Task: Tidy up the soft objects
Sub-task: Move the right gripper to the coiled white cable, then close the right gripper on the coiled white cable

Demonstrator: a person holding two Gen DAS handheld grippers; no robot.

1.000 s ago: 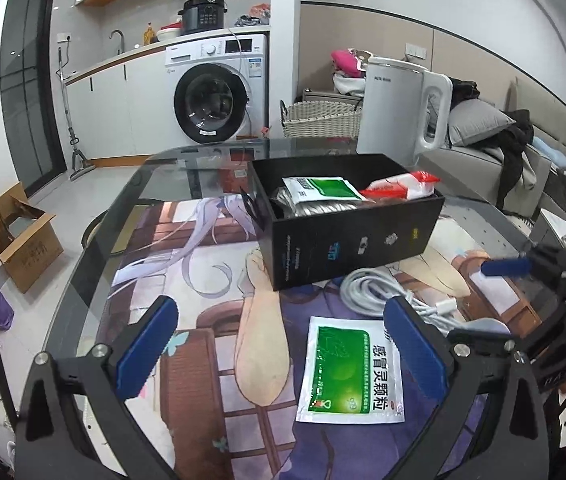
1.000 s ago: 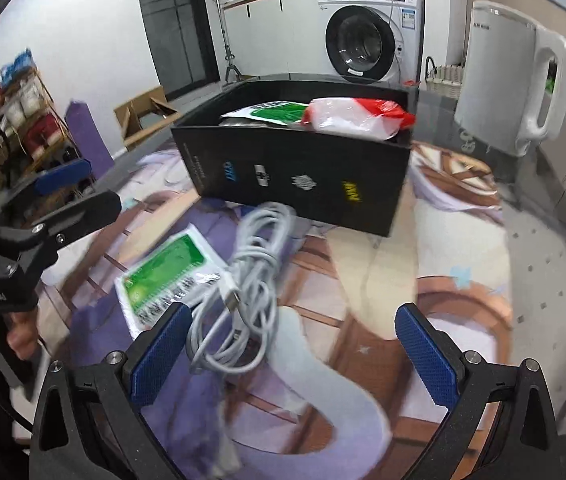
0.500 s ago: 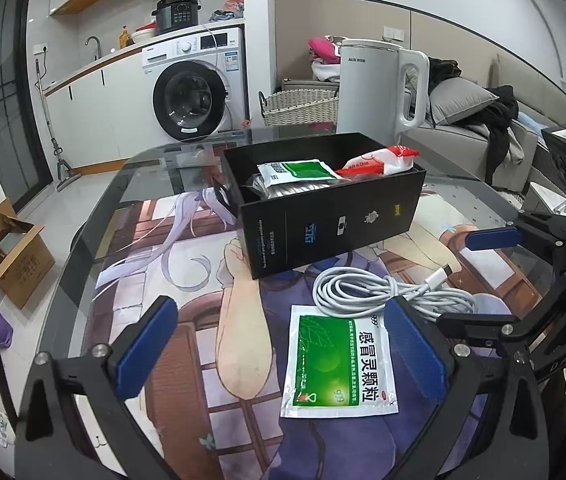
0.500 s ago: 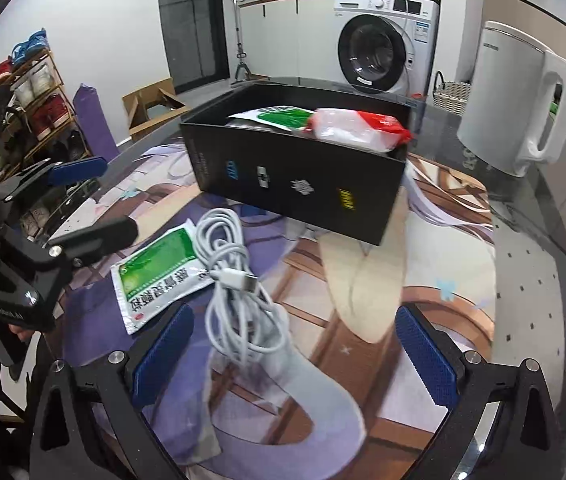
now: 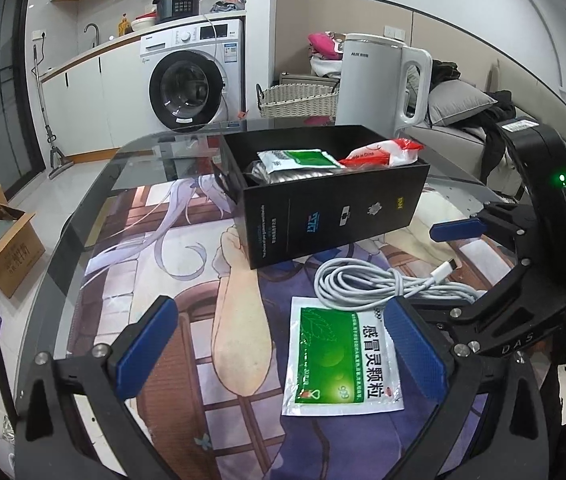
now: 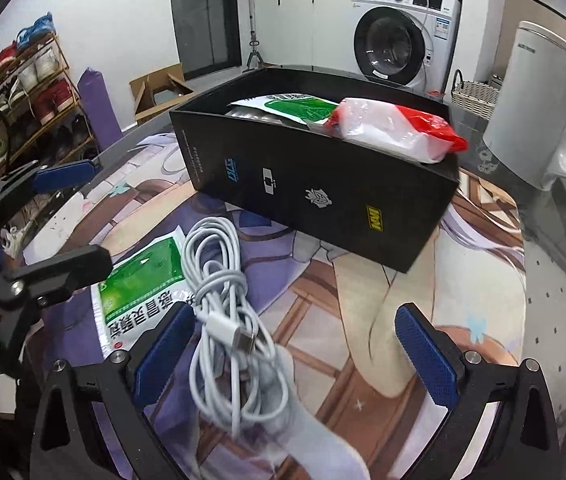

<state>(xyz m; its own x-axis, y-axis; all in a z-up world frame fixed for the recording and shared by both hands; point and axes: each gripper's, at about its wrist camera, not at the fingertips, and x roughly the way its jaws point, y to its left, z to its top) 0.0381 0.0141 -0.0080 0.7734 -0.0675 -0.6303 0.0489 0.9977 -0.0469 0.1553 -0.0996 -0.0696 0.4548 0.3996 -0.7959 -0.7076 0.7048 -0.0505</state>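
A green-and-white medicine sachet (image 5: 341, 354) lies flat on the printed mat, between the fingers of my open left gripper (image 5: 281, 350). Just beyond it rests a coiled white charging cable (image 5: 375, 284). My right gripper (image 6: 297, 354) is open, and the cable (image 6: 219, 280) runs in between its blue pads; the sachet (image 6: 143, 280) lies to their left. The black box (image 5: 331, 208) behind holds another green sachet (image 5: 299, 158) and a red-and-white packet (image 5: 383, 152). Each gripper shows in the other's view: the right gripper (image 5: 447, 268) and the left gripper (image 6: 71, 220).
A white electric kettle (image 5: 379, 80) stands behind the box on the glass table (image 5: 83, 248), whose curved edge runs along the left. On the floor beyond are a cardboard box (image 5: 3, 244), a washing machine (image 5: 191, 88) and a shoe rack (image 6: 31, 92).
My right gripper has come in toward the cable, which now lies between its pads instead of off to the left. The left gripper shifted slightly; the sachet stays between its fingers.
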